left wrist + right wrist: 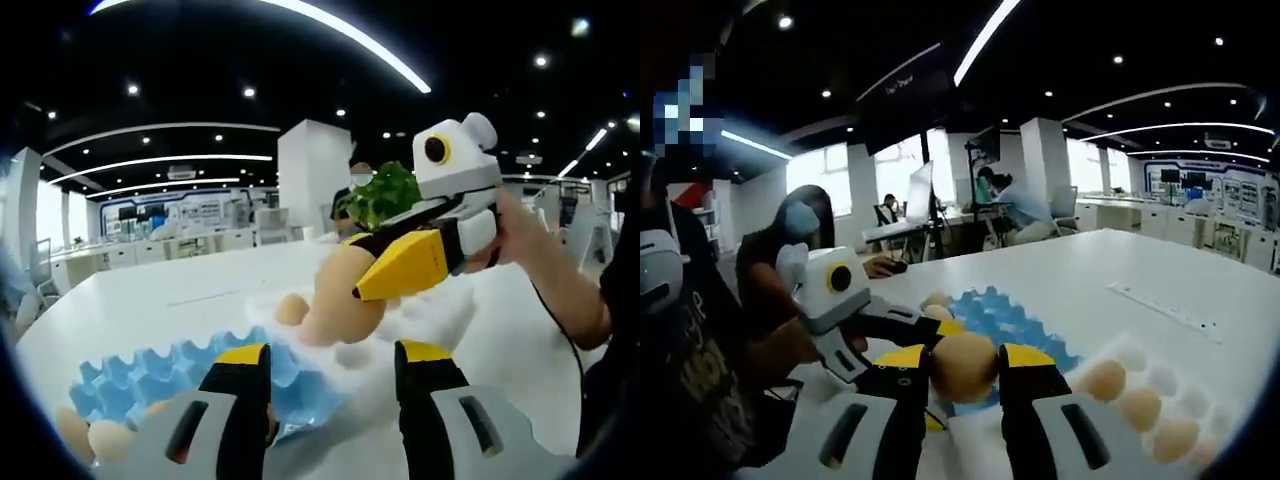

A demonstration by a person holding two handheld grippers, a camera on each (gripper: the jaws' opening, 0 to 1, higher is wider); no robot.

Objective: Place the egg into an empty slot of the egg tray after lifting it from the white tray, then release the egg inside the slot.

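Right tool (964, 385) is pinching the egg (963, 367) between its two jaws, lifted clear of the worktop (1110, 270). In the left gripper view the same egg (345, 295) hangs in the air, clamped by the right tool (385, 285), just above the white tray (420, 315) and beside the blue egg tray (180, 375). Left tool (330, 385) is spread with nothing between its jaws, low over the near end of the blue egg tray.

Handling, as a judgement: egg is light, rigid, smooth and brittle - squeeze too hard and it cracks, too loose and it slips. Grip sits across the egg's middle, which looks like the safe place to hold it.

Blue egg tray (1005, 320) lies just beyond the held egg, touching or nearly touching the white tray (1150, 385). It carries a few eggs at one end, and many slots look open. White tray holds three more eggs (1140, 408) in a row toward the near right edge of the worktop.

Room: far half of the worktop is bare apart from a thin strip (1165, 310). The left tool sits close to the blue egg tray - possible crowding on the way down.
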